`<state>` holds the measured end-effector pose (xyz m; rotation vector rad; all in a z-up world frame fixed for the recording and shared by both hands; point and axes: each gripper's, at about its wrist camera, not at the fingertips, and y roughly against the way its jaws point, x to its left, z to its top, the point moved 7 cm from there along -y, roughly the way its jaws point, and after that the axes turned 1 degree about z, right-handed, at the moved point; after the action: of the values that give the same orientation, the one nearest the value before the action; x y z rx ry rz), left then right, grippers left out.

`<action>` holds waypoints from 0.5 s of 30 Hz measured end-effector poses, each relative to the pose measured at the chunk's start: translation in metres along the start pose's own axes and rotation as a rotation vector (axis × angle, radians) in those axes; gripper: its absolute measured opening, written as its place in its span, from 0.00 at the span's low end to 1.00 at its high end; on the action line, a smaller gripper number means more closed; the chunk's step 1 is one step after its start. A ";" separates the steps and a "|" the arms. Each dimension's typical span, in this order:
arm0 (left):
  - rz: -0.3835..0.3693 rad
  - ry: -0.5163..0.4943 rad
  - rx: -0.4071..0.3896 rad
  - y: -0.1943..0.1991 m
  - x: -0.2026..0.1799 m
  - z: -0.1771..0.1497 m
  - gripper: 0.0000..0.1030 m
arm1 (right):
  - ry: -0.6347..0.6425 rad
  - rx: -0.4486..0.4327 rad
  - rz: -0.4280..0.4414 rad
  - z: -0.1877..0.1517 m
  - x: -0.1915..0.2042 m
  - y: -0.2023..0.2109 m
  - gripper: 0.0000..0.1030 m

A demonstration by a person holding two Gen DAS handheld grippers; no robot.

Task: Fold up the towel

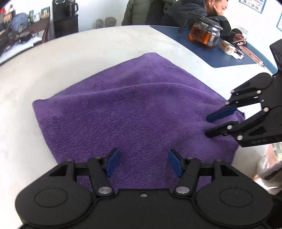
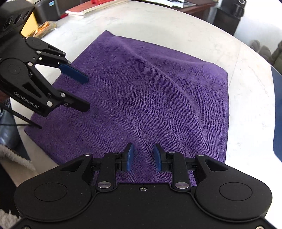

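Note:
A purple towel (image 1: 134, 109) (image 2: 141, 98) lies folded on the white round table (image 1: 88, 51) (image 2: 250, 112), with a soft ridge running across its top layer. My left gripper (image 1: 143, 155) (image 2: 86, 93) hovers over one edge of the towel, jaws wide apart and nothing between them. My right gripper (image 2: 143, 148) (image 1: 208, 126) hangs over the neighbouring edge near a corner. Its blue pads stand a narrow gap apart, with only the flat towel surface showing between them. Neither gripper pinches any cloth.
A glass teapot (image 1: 204, 35) with amber tea, a small patterned cup (image 1: 227, 47) and a blue mat (image 1: 220, 58) sit at the table's far side, where a seated person (image 1: 202, 12) holds a phone. Books (image 2: 84, 8) lie beyond the opposite rim.

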<state>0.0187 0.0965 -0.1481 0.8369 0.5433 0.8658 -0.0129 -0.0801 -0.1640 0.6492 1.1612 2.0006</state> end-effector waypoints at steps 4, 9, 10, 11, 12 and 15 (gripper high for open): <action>0.031 -0.024 -0.011 -0.008 0.013 0.010 0.57 | -0.036 -0.004 -0.004 0.007 0.005 0.004 0.27; 0.058 -0.011 -0.012 -0.010 0.026 0.016 0.57 | -0.043 -0.008 0.008 -0.004 0.017 0.011 0.36; 0.065 -0.001 -0.016 -0.007 0.028 0.017 0.57 | -0.039 -0.005 0.016 -0.003 0.018 0.011 0.36; 0.073 0.010 -0.021 -0.003 0.031 0.018 0.57 | -0.039 0.005 0.028 -0.003 0.017 0.012 0.36; 0.081 0.020 -0.026 0.001 0.034 0.018 0.57 | -0.045 0.006 0.044 -0.004 0.016 0.015 0.36; 0.092 0.059 -0.046 0.010 0.048 0.025 0.57 | -0.084 -0.071 0.070 0.012 0.003 0.041 0.36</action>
<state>0.0586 0.1302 -0.1305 0.8011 0.5374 0.9867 -0.0195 -0.0852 -0.1224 0.7395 1.0258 2.0432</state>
